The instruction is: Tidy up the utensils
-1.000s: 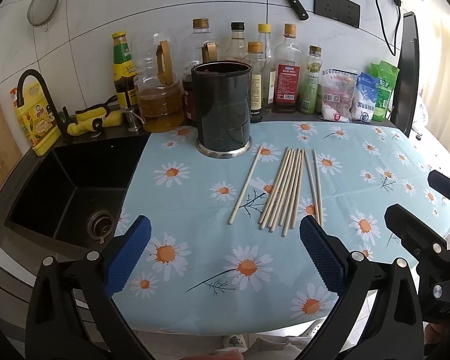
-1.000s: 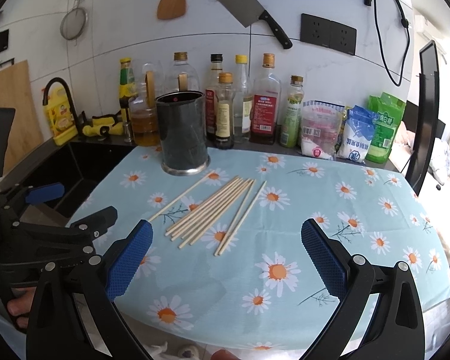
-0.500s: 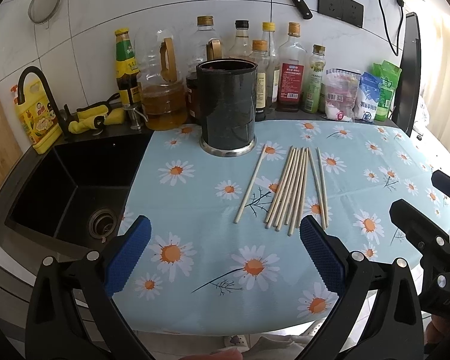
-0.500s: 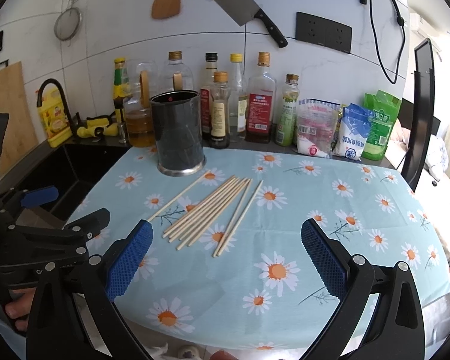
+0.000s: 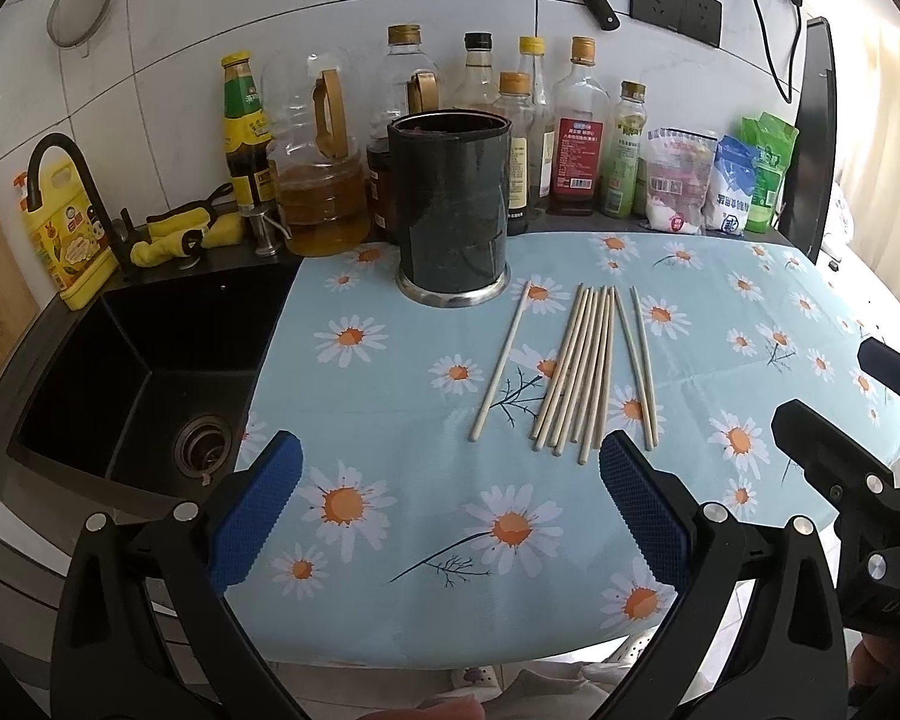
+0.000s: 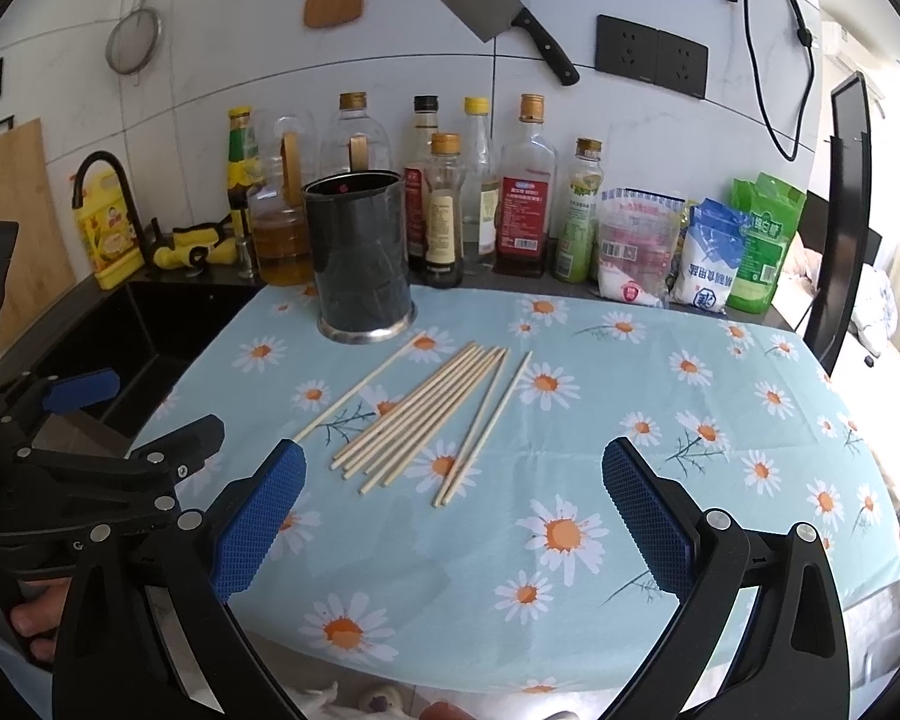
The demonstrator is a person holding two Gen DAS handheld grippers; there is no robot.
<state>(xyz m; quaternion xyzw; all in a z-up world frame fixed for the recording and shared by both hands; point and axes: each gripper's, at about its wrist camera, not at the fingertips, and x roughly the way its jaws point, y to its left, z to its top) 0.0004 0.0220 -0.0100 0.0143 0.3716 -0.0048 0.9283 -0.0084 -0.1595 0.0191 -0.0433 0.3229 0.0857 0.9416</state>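
A: Where the chopsticks (image 5: 576,369) lie?

B: Centre of the left wrist view, loose on the daisy-print desk (image 5: 390,540). One single stick (image 5: 501,360) off to the left of the bunch, a pair (image 5: 639,366) to the right. Far tips near the base of the black utensil holder (image 5: 450,210), upper centre, standing upright in front of the bottle row (image 5: 534,120).

A: State of the tongs?

B: Left tongs (image 5: 447,516) spread wide, nothing between the blue pads. Right tongs (image 6: 450,516) equally wide, empty too.

A: Pose?

B: Both low over the near edge of the desk, pointing toward the wall. Left ones in the lower left of the right wrist view, a hand (image 6: 30,618) wrapped round the grip below. Sink (image 5: 132,372) dark at middle left of the left view.

A: Best way to take the first pick?

B: Probably best to start with the outlying stick or the pair, not the packed bunch. Come down steep, straddle the near ends, close square across so nothing rolls away. Then tip upright and drop point-down into the holder's open mouth, clear of the rim.
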